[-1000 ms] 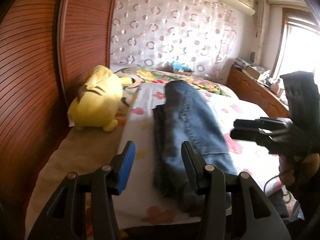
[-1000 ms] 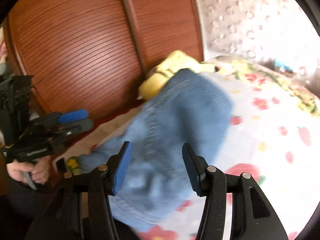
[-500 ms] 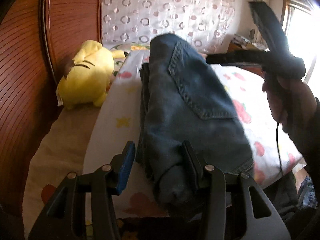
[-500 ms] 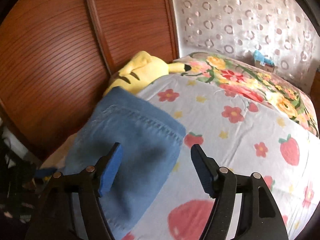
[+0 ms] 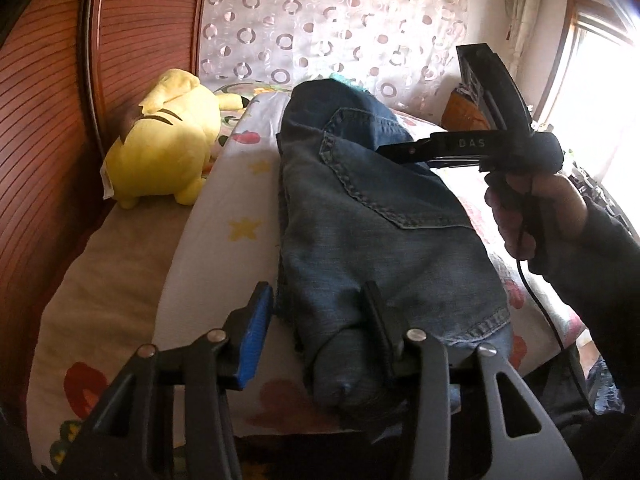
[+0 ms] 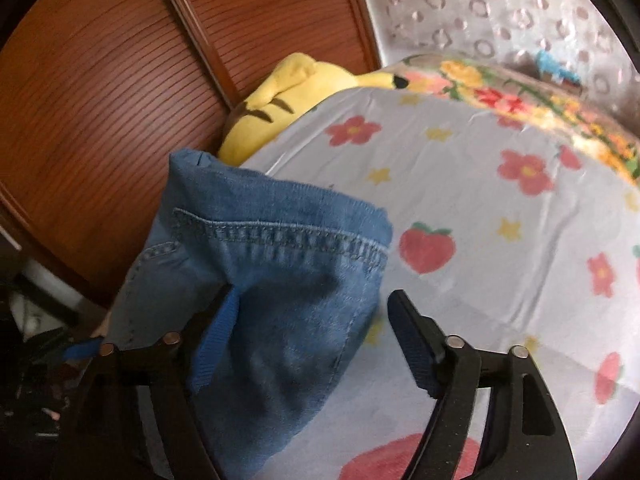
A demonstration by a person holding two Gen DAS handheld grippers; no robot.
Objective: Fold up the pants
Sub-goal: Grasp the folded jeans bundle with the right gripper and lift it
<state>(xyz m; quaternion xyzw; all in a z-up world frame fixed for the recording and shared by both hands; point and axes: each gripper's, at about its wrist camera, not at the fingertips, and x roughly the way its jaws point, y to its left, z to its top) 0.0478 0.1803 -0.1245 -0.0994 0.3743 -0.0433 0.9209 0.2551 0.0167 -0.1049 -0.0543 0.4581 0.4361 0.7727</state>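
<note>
Folded blue jeans (image 5: 372, 216) lie lengthwise on the flowered bed sheet (image 6: 472, 208), beside a yellow plush toy (image 5: 164, 144). The left gripper (image 5: 316, 320) has just been closing, denim between its fingers, though I cannot tell whether it pinches. The right gripper (image 6: 316, 332), also narrowing, hangs released over the jeans' end.

Daylight glares from the window (image 5: 600, 92); fisheye edges curve dark, right view slightly blurred.

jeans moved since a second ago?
Yes. The jeans are folded over: the top end now lies nearer the plush, pocket side up.
</note>
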